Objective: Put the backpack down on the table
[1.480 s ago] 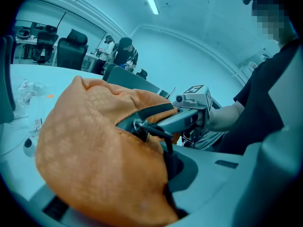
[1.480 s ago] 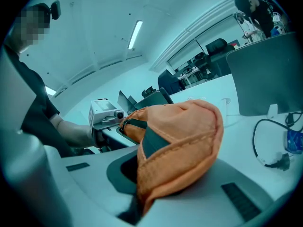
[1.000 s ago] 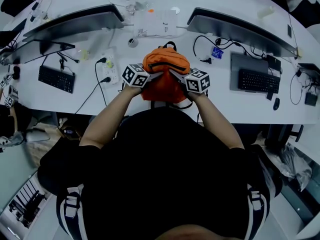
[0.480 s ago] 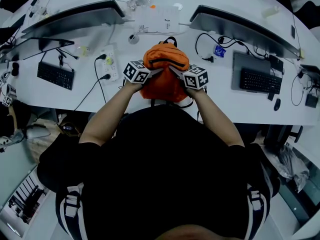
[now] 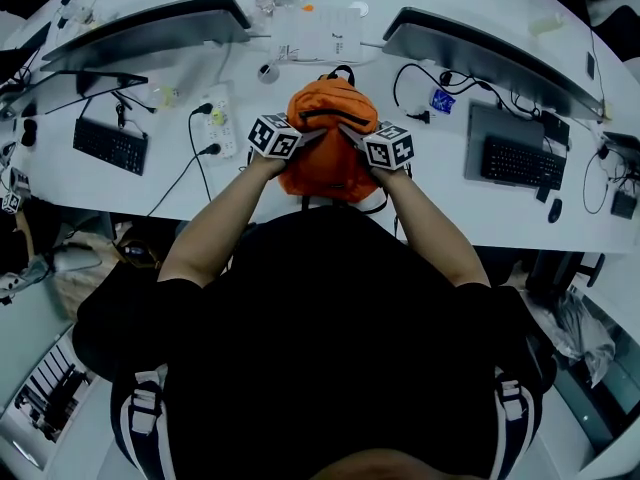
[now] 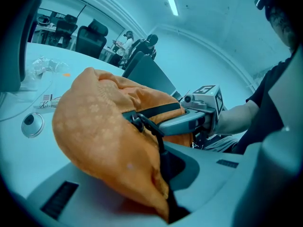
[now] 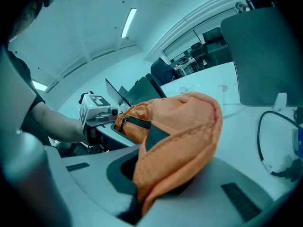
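Note:
An orange backpack (image 5: 330,133) with black straps hangs over the white table (image 5: 200,183), held from both sides near the front edge. My left gripper (image 5: 318,134) is shut on the backpack's left side; its orange cloth (image 6: 109,141) is bunched between the jaws. On the opposite side my right gripper (image 5: 345,132) is shut on the backpack (image 7: 182,136) too. Each gripper view shows the other gripper across the bag: the right gripper (image 6: 137,122) and the left gripper (image 7: 124,118). Whether the bag's bottom touches the table is hidden.
Two monitors (image 5: 150,33) (image 5: 490,53) stand at the back, with keyboards (image 5: 110,146) (image 5: 518,163) in front. A power strip (image 5: 217,128) with cables lies left of the bag, a paper sheet (image 5: 318,40) behind it. People sit far off (image 6: 125,41).
Both grippers and the backpack have sunk toward the table and shifted a little away from me. Both grips are unchanged.

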A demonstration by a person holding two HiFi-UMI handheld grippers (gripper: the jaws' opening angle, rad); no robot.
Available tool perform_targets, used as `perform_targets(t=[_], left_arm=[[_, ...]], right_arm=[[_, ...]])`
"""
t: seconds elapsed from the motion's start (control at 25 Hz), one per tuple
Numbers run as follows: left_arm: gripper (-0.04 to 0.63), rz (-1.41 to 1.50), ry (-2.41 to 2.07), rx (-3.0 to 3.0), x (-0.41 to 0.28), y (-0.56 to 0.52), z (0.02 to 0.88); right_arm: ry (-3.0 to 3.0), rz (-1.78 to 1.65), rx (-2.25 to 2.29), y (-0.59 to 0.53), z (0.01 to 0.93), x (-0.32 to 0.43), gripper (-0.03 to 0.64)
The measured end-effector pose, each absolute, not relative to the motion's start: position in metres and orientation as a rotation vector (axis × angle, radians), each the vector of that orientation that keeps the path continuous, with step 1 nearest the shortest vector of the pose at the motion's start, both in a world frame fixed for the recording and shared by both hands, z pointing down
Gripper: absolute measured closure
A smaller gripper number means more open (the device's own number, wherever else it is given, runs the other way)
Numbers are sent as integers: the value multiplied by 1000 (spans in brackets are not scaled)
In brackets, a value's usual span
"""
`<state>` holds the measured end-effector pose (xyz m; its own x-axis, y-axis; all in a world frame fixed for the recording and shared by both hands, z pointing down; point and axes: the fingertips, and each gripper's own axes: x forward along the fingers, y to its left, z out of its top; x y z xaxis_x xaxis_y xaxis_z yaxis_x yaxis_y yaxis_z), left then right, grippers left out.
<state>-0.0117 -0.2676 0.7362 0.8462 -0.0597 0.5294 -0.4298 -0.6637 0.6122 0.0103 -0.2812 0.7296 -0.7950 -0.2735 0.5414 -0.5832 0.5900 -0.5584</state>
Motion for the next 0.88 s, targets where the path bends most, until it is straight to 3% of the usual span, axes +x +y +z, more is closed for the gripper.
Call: perform_targets(t=[0.8, 0.88], left_arm=[[563, 586, -390, 2171, -19, -271, 752], [552, 569, -384, 2155, -20, -269, 752]], right_arm=[[-2415, 1129, 648, -284, 744, 6, 589], [-2423, 1162, 635, -283, 744, 5, 533]])
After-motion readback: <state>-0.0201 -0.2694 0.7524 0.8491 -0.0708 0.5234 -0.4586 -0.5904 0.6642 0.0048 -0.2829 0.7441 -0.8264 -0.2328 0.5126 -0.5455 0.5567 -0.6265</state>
